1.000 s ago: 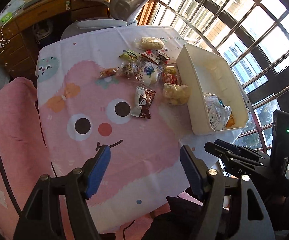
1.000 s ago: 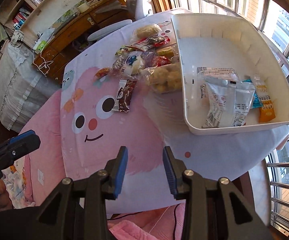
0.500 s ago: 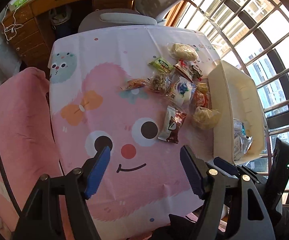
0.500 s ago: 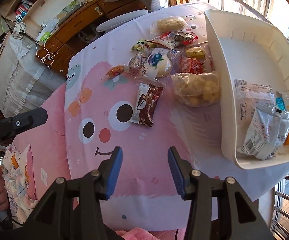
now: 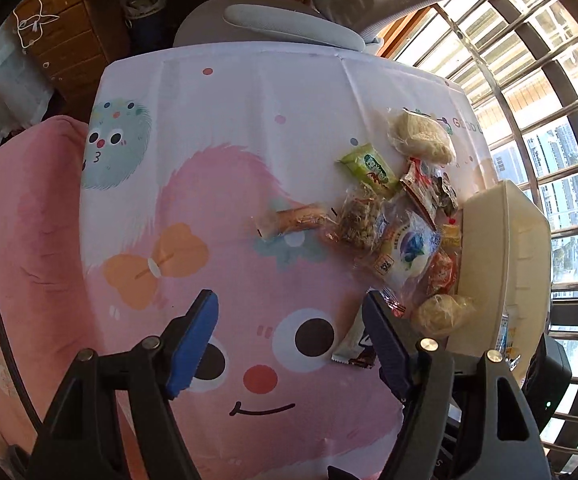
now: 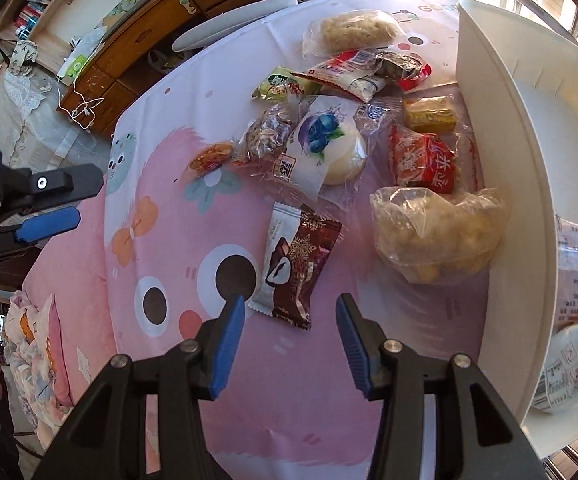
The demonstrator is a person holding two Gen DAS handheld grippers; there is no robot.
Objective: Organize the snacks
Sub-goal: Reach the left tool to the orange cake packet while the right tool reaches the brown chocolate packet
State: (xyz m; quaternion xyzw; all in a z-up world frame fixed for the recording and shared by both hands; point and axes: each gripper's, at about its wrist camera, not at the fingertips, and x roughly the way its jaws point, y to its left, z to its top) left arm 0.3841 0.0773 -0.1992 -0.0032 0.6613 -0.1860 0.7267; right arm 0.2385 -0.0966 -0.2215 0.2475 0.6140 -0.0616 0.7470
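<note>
A heap of wrapped snacks (image 6: 349,120) lies on the tablecloth just beside the white bin (image 6: 501,184). The brown chocolate packet (image 6: 295,266) lies flat, farthest from the bin.

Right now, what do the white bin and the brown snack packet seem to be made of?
The white bin looks like rigid matte plastic: smooth moulded walls with small ribs at the rim. The brown snack packet looks like glossy printed plastic film, perhaps foil-lined: it shines and has crimped, serrated ends.
</note>
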